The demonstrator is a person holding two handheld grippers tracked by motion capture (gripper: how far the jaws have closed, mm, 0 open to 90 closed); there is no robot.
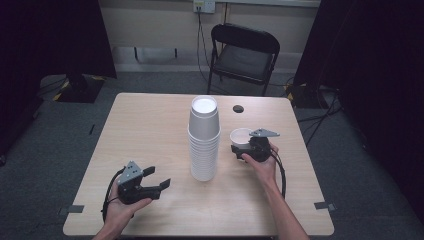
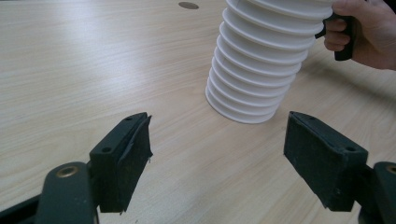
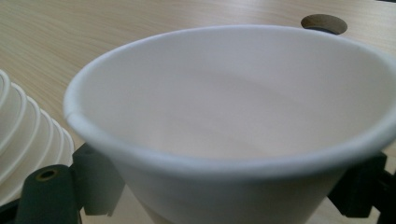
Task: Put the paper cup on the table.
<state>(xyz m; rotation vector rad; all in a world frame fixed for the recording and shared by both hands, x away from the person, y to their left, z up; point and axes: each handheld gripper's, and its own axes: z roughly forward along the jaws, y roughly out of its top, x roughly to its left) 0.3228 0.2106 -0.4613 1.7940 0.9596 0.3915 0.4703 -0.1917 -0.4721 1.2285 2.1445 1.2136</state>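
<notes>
A single white paper cup (image 1: 240,136) is clamped between the jaws of the right gripper (image 1: 243,148), mouth up, just right of the tall stack of white cups (image 1: 204,137) standing mid-table (image 1: 150,130). Nothing is seen inside the cup (image 3: 224,116). The left gripper (image 1: 159,179) is held with jaws spread wide and empty, near the stack's base (image 2: 254,79) but apart from it.
</notes>
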